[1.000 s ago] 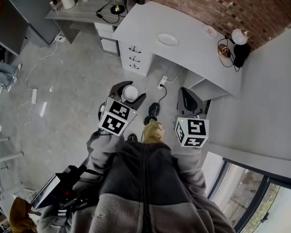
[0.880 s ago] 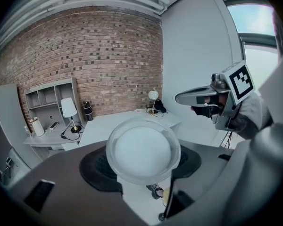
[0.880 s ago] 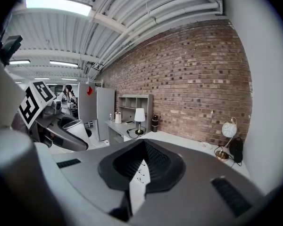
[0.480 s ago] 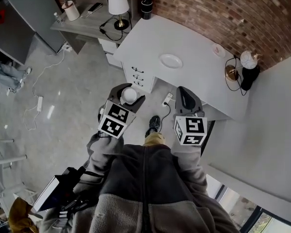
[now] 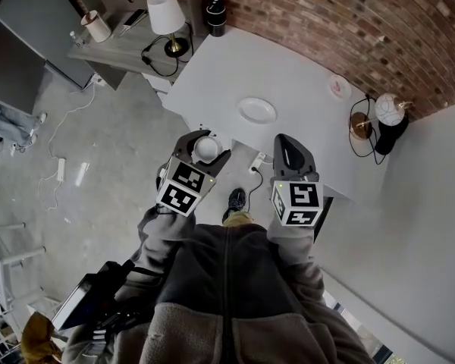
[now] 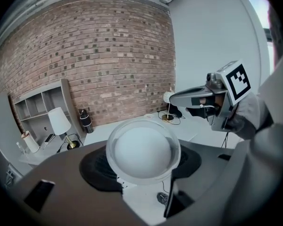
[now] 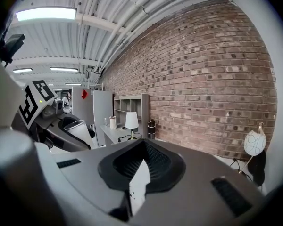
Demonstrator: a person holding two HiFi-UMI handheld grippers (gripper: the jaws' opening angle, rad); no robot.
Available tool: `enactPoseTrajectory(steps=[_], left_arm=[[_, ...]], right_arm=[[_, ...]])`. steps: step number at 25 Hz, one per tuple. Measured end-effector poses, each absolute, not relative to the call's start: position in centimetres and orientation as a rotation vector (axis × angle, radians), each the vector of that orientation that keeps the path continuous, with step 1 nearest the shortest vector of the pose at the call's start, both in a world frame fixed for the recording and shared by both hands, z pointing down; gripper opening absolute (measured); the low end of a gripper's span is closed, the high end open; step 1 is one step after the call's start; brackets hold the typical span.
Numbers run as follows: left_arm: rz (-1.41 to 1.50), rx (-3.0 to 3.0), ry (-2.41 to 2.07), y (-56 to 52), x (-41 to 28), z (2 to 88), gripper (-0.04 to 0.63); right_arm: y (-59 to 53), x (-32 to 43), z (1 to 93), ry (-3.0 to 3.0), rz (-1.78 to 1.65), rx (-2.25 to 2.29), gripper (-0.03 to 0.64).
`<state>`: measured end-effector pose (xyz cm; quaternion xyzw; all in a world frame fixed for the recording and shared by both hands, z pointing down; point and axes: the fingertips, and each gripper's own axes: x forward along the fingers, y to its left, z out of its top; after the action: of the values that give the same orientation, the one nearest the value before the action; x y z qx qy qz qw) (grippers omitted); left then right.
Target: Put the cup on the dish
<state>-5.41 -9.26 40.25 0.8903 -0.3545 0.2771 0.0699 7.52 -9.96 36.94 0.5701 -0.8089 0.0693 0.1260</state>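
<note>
A white cup (image 5: 206,149) is held between the jaws of my left gripper (image 5: 205,148), just off the near edge of the white desk (image 5: 303,120). In the left gripper view the cup (image 6: 142,153) fills the gap between the jaws, its mouth facing the camera. A white dish (image 5: 257,111) lies on the desk, ahead and to the right of the cup. My right gripper (image 5: 290,152) hangs over the desk's near edge with its jaws together and nothing in them. The right gripper view shows the left gripper with the cup (image 7: 79,129) at the left.
On the desk stand a small saucer (image 5: 339,87), a globe lamp (image 5: 389,109) at the right end and a black bottle (image 5: 214,14) at the back left. A lower side table holds a white lamp (image 5: 164,17) and a paper cup (image 5: 95,26). Cables lie on the floor.
The person has stepped closer to the desk; both grippers, the left still holding the cup, now reach its near edge. The dish sits nearer to them.
</note>
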Motion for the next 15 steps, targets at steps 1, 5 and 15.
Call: enactPoseTrajectory(steps=[1, 5, 15], left_arm=[[0.836, 2.68, -1.064, -10.0, -5.0, 40.2, 0.261], [0.842, 2.677, -1.063, -13.1, -3.5, 40.2, 0.259], [0.853, 2.678, -1.038, -19.8, 1.4, 40.6, 0.261]], right_arm=[[-10.7, 7.9, 36.9, -2.356, 0.203, 1.662, 0.003], [-13.3, 9.3, 36.8, -2.366, 0.197, 1.662, 0.003], [-18.5, 14.3, 37.6, -2.352, 0.21, 1.667, 0.003]])
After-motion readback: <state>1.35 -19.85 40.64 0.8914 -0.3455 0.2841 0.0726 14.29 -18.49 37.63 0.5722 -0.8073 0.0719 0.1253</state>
